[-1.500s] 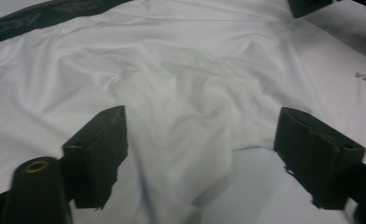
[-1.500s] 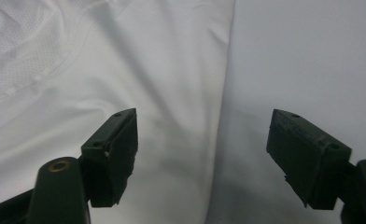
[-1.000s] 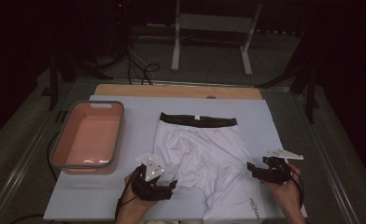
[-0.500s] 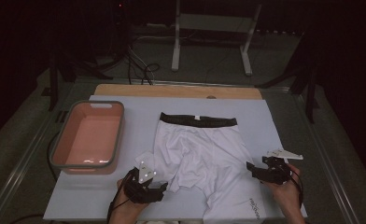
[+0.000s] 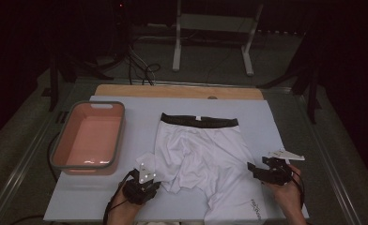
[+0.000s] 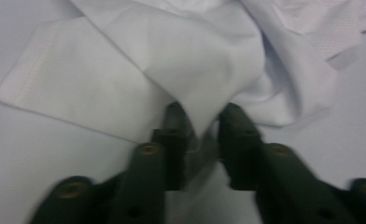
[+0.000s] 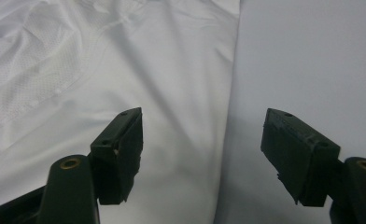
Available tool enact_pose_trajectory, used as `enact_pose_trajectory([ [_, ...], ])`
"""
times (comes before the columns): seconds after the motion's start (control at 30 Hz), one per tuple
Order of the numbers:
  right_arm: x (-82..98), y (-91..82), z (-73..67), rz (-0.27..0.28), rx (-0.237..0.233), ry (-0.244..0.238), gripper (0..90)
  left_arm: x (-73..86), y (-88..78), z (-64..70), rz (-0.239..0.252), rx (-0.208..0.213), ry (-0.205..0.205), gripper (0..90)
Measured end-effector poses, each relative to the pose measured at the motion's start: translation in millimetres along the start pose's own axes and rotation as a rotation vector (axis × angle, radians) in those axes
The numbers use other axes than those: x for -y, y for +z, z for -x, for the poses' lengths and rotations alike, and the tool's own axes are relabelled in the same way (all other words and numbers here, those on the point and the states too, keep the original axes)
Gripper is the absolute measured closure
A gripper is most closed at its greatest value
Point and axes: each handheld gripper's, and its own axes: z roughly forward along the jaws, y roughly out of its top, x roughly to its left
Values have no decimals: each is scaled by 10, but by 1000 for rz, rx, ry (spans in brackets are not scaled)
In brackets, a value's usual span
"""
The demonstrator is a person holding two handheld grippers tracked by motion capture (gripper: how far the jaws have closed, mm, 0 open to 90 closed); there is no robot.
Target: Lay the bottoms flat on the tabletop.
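Shorts [image 5: 205, 159] lie flat on the desk [image 5: 140, 117] at centre frame of the high view, black waistband [image 5: 200, 121] toward the top, legs toward the bottom edge. Long axis runs top to bottom.

Left tool [image 5: 147, 185] sits at the lower left corner of the shorts, on the left leg hem. In the left gripper view its jaws have just been closing and now stand close together, with a pinched ridge of white fabric [image 6: 202, 116] rising between them (pads appear to press the cloth, so I read this as a grip).

Right tool [image 5: 253, 169] sits at the right edge of the shorts, lower right of frame. In the right gripper view its jaws stand wide apart, nothing held; the right side seam [image 7: 228, 116] runs up between them, fabric left of it, bare desk right of it.

Key relation: the seam already lies in the right tool's gap, so the next move likely needs only a short drop and a close.

Pink tub [image 5: 89, 138] at left is well apart from the shorts.

Hard to make out: how many fabric layers the left tool holds; the lower hem is cut off by the frame bottom.
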Motion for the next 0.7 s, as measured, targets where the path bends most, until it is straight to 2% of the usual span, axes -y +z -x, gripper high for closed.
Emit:
enact_pose_trajectory([
  [0.03,0,0,0,0,0,0,298,0,0,0,0,0,0,790],
  [0.07,-2,-6,2,2,-2,-2,300,-20,-15,30,2,12,19,830],
  [0.13,-4,-10,4,4,-3,-2,301,-47,-40,60,13,30,27,870],
  [0.37,-21,-15,-31,12,-6,3,303,-166,-89,162,52,89,63,880],
  [0.47,-37,-14,-60,17,-12,-6,303,-270,-99,207,73,114,89,880],
  [0.6,-42,-14,-65,19,-13,-13,304,-375,-100,219,95,124,99,881],
  [0.7,-41,-15,-60,19,-17,-11,304,-548,-79,220,124,127,115,880],
])
